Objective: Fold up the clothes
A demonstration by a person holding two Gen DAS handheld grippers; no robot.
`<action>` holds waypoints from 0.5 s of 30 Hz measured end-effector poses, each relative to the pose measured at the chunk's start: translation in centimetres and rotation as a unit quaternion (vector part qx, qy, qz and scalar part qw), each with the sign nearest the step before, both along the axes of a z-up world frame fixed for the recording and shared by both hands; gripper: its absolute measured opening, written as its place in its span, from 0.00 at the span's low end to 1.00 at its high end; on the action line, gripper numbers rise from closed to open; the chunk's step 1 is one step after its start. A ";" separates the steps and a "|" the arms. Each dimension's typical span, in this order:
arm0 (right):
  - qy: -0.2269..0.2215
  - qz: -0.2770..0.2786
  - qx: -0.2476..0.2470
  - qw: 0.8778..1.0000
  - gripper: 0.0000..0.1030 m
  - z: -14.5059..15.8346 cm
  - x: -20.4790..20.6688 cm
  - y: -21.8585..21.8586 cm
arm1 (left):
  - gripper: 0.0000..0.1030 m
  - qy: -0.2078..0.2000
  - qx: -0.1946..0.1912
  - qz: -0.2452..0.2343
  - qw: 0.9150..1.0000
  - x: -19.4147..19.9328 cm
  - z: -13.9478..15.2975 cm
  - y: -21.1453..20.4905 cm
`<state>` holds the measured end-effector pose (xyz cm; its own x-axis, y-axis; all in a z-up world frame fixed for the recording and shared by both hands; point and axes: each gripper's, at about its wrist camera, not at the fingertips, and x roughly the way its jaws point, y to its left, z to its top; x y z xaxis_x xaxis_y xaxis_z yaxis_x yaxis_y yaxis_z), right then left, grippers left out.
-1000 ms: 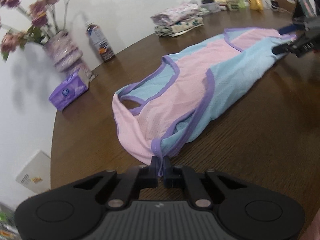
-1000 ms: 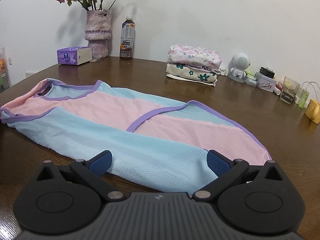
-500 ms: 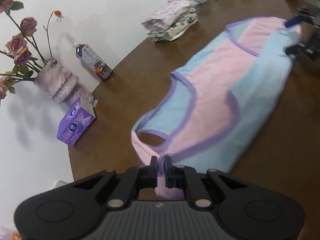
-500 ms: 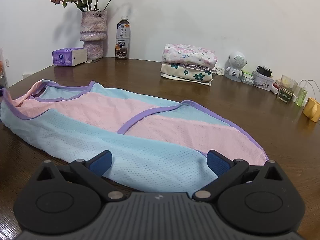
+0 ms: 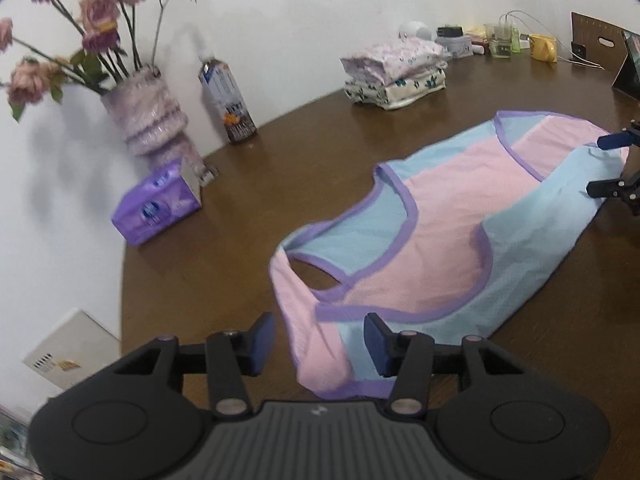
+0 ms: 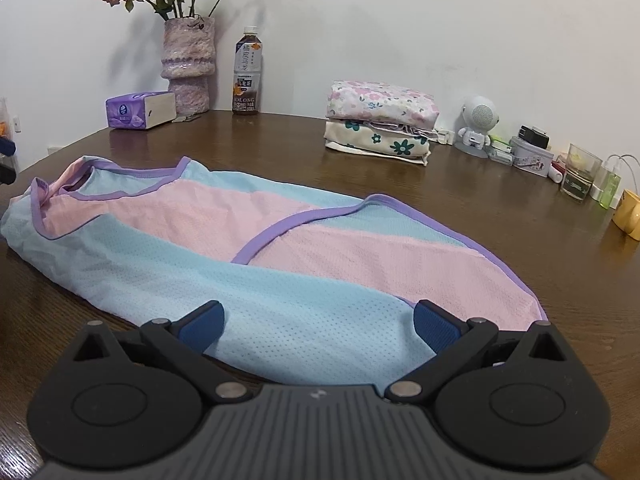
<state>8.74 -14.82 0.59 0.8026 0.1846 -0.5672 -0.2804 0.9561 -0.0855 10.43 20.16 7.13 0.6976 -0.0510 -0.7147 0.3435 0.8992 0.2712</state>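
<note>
On the brown table [image 6: 500, 216] the garment [image 6: 248, 248] runs lengthwise between my tools: left tool [image 5: 319, 344] gapes over its lower-centre strap end, right tool [image 6: 318, 326] spread wide at the hem.

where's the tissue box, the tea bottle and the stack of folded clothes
tissue box [image 6: 140, 110]: right wrist view, on its purple front face.
tea bottle [image 6: 247, 80]: right wrist view, on its label.
stack of folded clothes [image 6: 380, 122]: right wrist view, where the upper floral piece meets the lower one.
</note>
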 end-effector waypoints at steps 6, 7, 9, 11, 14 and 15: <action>-0.001 -0.003 -0.003 1.000 1.00 0.1 -0.3 0.1 | 0.28 0.036 -0.050 0.005 0.998 1.9 -2.2 0.9; -0.001 -0.005 -0.003 1.000 1.00 0.1 -0.3 0.0 | 0.10 0.040 -0.057 0.007 0.998 2.1 -2.5 1.1; -0.001 -0.008 -0.004 1.000 1.00 0.1 -0.3 -0.1 | 0.01 0.045 -0.070 0.009 0.997 2.3 -2.8 1.4; 0.001 -0.008 -0.004 1.000 1.00 0.0 -0.2 0.0 | 0.01 0.039 -0.073 0.003 0.997 1.8 -2.2 1.5; 0.004 -0.005 -0.006 1.000 1.00 -0.1 0.0 0.2 | 0.01 0.026 -0.067 0.000 0.997 1.3 -1.2 1.6; 0.005 -0.004 -0.006 1.000 1.00 -0.2 0.1 0.2 | 0.01 0.021 -0.062 0.001 0.998 1.3 -1.0 1.6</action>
<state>8.81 -14.58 0.43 0.7989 0.1711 -0.5766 -0.2734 0.9572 -0.0948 11.76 21.72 6.18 0.6669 -0.1392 -0.7321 0.3500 0.9258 0.1427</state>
